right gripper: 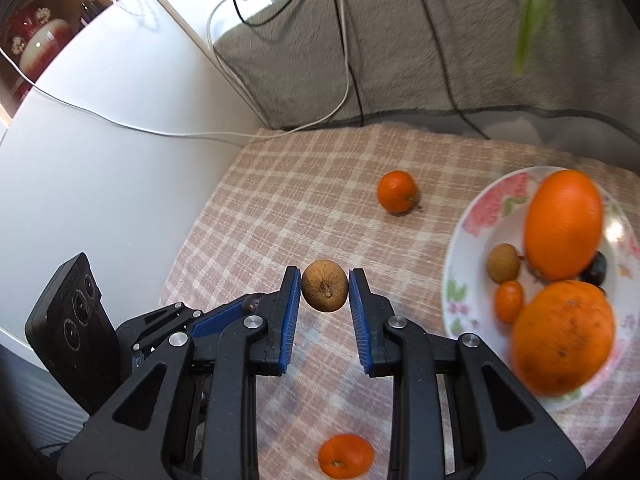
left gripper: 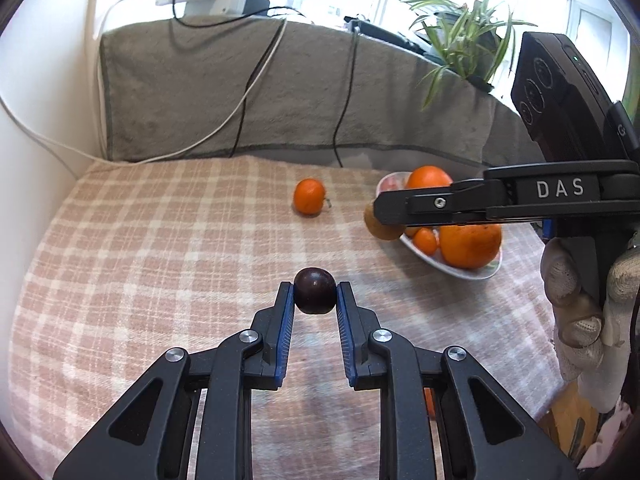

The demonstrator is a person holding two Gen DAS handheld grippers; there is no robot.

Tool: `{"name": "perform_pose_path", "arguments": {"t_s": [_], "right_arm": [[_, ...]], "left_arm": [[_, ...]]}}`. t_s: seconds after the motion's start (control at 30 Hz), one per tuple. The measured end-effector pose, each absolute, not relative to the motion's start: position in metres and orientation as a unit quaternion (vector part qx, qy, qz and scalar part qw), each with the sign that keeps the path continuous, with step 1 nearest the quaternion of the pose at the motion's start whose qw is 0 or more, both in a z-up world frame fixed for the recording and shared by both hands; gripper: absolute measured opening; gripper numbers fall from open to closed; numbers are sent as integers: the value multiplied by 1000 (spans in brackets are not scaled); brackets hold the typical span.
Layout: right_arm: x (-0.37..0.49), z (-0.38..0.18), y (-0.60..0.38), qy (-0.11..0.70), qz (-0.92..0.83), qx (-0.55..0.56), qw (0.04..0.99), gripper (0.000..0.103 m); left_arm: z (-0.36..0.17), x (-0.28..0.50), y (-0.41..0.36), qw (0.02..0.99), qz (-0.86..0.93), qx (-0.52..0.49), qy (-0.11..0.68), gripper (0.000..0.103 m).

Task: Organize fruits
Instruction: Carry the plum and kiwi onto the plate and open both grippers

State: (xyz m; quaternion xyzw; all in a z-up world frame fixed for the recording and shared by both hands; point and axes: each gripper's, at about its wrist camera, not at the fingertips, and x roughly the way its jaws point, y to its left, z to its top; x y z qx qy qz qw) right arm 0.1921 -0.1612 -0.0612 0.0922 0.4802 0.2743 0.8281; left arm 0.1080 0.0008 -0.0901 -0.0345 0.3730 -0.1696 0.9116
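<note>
My left gripper [left gripper: 315, 291] is shut on a dark plum [left gripper: 315, 290], held above the checked cloth. My right gripper [right gripper: 324, 292] is shut on a brown round fruit [right gripper: 324, 291]; the left wrist view shows that fruit [left gripper: 378, 228] at the tip of the right gripper beside the plate. The flowered plate [right gripper: 496, 196] at the right holds two big oranges [right gripper: 564, 224], a small brown fruit [right gripper: 503, 263], a small orange fruit [right gripper: 509, 301] and a dark plum [right gripper: 597, 269]. One tangerine [right gripper: 397, 192] lies on the cloth further back, another [right gripper: 345, 455] near the front.
A grey towel-covered ledge [left gripper: 224, 92] rises behind the table, with cables [left gripper: 248, 92] hanging down it. A potted plant [left gripper: 464, 36] stands on the ledge at the right. A white wall [right gripper: 100, 168] borders the table's left side. A gloved hand [left gripper: 580, 280] holds the right gripper.
</note>
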Motion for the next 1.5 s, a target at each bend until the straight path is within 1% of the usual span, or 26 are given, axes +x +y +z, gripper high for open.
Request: {"name": "perform_pose_path", "arguments": {"t_s": [0.5, 0.77, 1.1, 1.5], "right_arm": [[163, -27, -234, 430, 240, 115, 863, 26], [154, -20, -279, 411, 206, 124, 879, 26], [156, -25, -318, 403, 164, 117, 893, 26], [171, -45, -332, 411, 142, 102, 895, 26]], "left_arm": [[-73, 120, -43, 912, -202, -19, 356, 20], [-68, 131, -63, 910, -218, -9, 352, 20], [-71, 147, -83, 906, -232, -1, 354, 20], [-72, 160, -100, 902, -244, 7, 356, 20]]}}
